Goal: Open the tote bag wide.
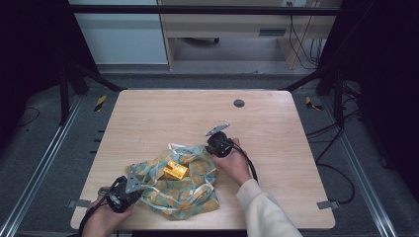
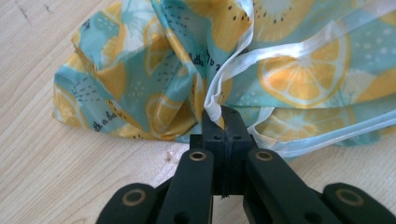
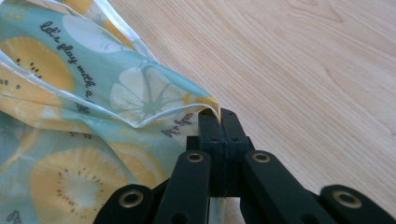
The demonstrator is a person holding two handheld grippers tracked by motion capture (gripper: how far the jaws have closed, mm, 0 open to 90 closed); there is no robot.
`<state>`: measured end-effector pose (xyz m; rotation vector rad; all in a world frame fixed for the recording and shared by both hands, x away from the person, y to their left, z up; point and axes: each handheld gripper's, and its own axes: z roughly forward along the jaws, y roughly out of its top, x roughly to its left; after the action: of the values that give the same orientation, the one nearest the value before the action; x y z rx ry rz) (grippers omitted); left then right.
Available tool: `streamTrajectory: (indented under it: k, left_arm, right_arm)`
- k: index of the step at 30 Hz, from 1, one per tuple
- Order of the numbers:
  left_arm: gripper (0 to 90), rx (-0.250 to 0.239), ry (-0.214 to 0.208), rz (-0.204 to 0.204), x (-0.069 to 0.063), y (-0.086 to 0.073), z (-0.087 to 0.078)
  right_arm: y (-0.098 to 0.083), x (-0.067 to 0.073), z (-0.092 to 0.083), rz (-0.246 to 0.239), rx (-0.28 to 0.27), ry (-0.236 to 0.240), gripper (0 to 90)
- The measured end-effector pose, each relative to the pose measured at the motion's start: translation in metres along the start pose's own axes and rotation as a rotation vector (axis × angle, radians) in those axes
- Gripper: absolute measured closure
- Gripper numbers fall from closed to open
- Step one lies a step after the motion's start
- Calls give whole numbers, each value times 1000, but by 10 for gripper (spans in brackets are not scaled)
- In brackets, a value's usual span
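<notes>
fruit-print cloth (image 1: 184, 190), yellow box (image 1: 175, 170) half hidden

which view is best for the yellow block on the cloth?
The high view: the yellow block lies in plain sight on top of the fruit-print cloth, between the left gripper and the right gripper. The two gripper views look close along shut jaws at pinched cloth edges, giving no help with the block.
</notes>
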<state>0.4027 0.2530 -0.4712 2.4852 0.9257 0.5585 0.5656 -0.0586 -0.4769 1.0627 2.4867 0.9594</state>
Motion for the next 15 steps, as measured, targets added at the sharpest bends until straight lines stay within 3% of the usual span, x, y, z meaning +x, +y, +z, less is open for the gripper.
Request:
streamTrajectory:
  k: [8, 15]
  left_arm:
    - [900, 1, -1, -2, 0, 0, 0]
    - [900, 9, 6, 2, -1, 0, 0]
  right_arm:
    - [-1, -14, -2, 18, -16, -64, 900]
    - [-3, -18, 3, 43, -28, -69, 900]
